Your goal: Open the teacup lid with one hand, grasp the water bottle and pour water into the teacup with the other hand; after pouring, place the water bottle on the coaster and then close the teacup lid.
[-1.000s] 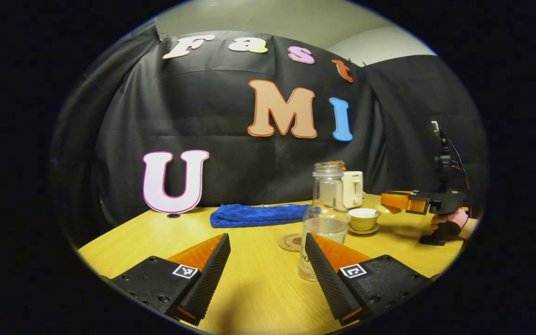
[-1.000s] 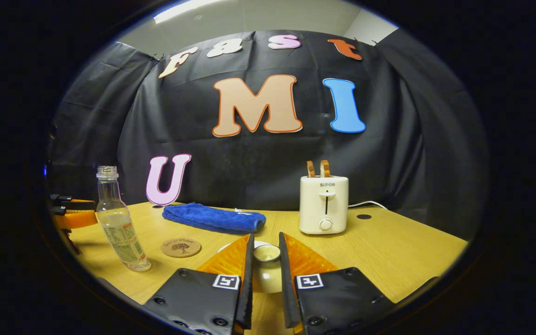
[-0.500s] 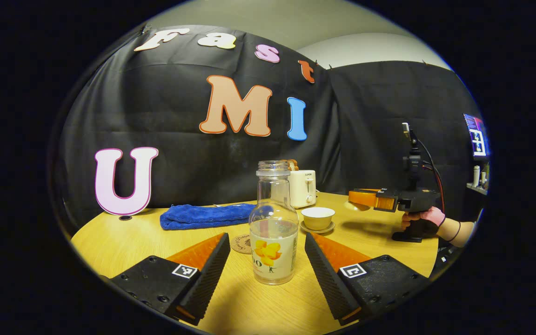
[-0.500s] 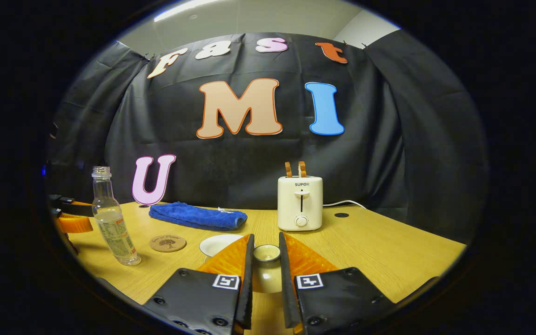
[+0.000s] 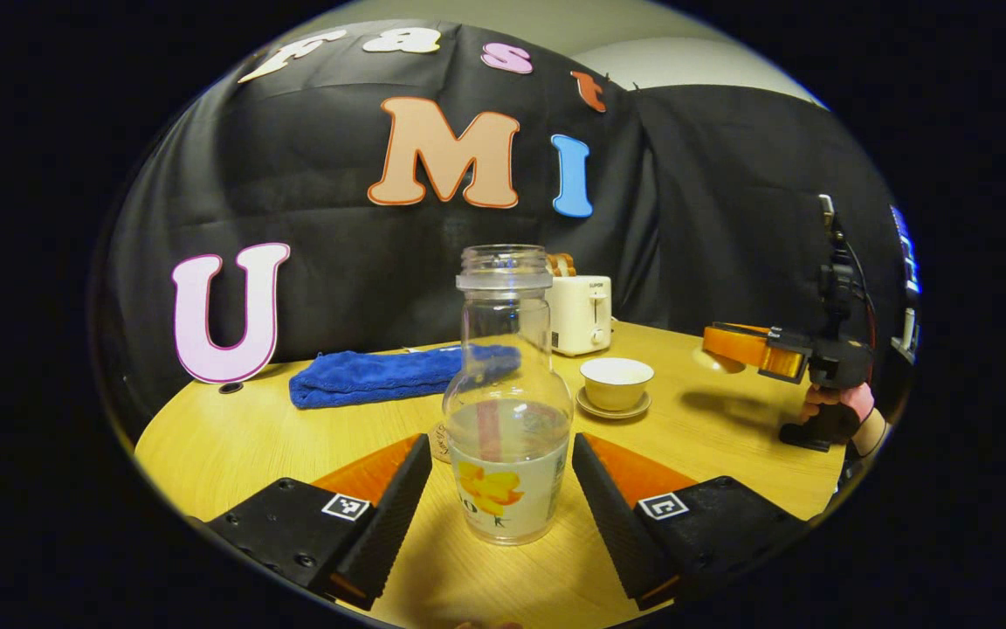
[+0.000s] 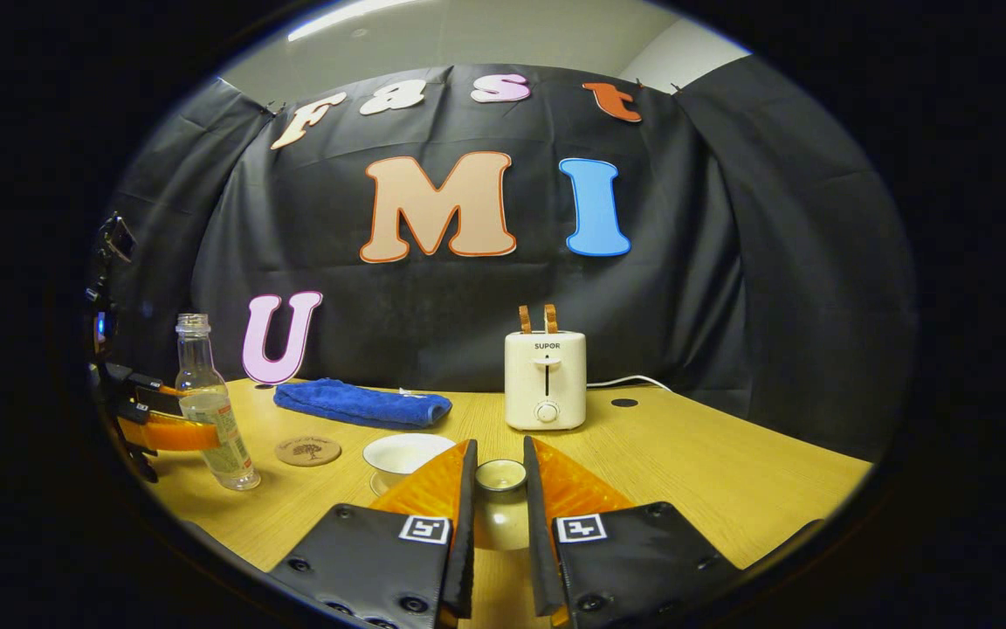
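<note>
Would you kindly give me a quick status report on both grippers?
Left gripper open, straddling the water bottle, not clamped. Right gripper shut on the teacup lid, clear of the open teacup. Coaster free, nothing in the way.

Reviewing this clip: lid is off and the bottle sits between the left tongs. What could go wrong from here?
1. The left tongs stand open around the water bottle, low at its label; a grip that low on a tall bottle may let it tip.
2. The bottle has no cap and holds water, so a knock could spill it onto the table.
3. The right tongs pinch the small lid by its knob; it might slip while the teacup is filled.
</note>
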{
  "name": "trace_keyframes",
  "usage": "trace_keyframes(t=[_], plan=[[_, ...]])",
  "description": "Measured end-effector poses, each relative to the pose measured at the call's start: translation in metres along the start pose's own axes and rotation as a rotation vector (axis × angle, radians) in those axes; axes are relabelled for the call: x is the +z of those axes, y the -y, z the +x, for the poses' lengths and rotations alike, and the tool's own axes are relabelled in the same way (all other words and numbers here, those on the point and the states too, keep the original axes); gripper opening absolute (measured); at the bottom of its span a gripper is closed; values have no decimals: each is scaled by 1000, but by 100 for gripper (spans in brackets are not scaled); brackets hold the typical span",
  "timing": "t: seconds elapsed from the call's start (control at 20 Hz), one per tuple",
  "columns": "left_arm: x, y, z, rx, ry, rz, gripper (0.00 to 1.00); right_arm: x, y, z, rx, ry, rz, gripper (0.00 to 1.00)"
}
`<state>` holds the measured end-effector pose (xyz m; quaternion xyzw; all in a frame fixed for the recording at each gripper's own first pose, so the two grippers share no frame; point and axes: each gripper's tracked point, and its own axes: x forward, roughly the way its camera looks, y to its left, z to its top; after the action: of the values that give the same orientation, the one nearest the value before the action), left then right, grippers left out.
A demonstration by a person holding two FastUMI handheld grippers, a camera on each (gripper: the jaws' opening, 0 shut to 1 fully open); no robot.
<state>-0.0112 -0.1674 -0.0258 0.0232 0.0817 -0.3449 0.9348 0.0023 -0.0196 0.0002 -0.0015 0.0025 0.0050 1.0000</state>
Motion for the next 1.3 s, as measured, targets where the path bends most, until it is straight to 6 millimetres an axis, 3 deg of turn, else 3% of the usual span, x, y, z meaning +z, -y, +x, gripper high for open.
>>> trace_keyframes(t=[0.25, 0.3, 0.45, 0.75, 1.0, 1.3], plan=[[4, -8, 10, 98, 10, -27, 94, 2, 7, -8, -9, 1, -1, 30], [2, -7, 11, 106, 3, -28, 92, 2, 7, -9, -6, 3, 0, 30], [1, -9, 12, 130, -6, -25, 73, 1, 7, -9, -1, 0, 0, 30], [4, -13, 19, 227, -35, -41, 68, 2, 14, -9, -26, 2, -1, 30], [20, -29, 34, 378, -136, 154, 65, 3, 27, -8, -61, 2, -3, 30], [47, -29, 54, 448, -199, 442, 65, 4, 53, -8, -114, 5, -5, 30]])
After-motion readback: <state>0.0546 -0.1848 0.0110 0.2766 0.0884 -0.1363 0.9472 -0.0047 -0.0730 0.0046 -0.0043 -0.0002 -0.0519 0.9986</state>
